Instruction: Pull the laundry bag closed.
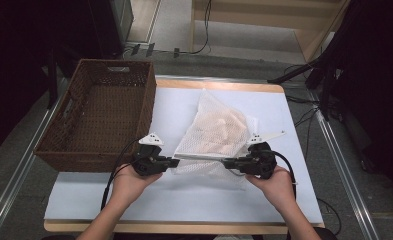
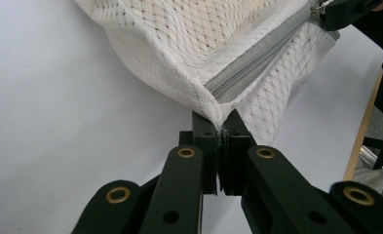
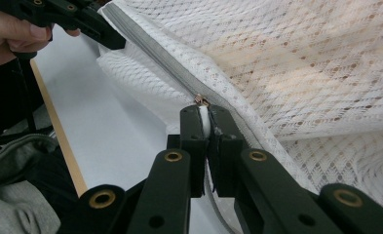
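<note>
the left hand-held gripper [image 1: 176, 162] is clenched on the near-left corner of the white mesh laundry bag [image 1: 215, 132]; in the left gripper view its jaws pinch the cloth right where the grey zipper [image 2: 257, 63] ends. the right hand-held gripper [image 1: 227, 162] is clenched too, grasping the white zipper pull [image 3: 204, 119] on the bag's near edge, with the small metal slider just above the jaw tips in the right gripper view. the two tips point at each other along that edge, with a short stretch of the zipper between them.

the bag lies flat on the white sheet [image 1: 184, 200] covering the table [image 1: 184, 228], roughly at its middle. something pale peach shows through the mesh. the bag's outline is roughly triangular: its long axis runs from the near edge held by both tools up to a narrow far corner pointing away from the person. the zippered edge runs crosswise, left to right, along the bag's near side, and it is drawn fairly straight between the two grips.

left of the bag, just beside it, stands a brown wicker basket [image 1: 69, 150] on the table's left edge, its long axis running away from the person, about parallel to the bag's. the person's left hand [image 1: 129, 182] and right hand [image 1: 276, 182] sit nearer than the bag's zippered edge.
</note>
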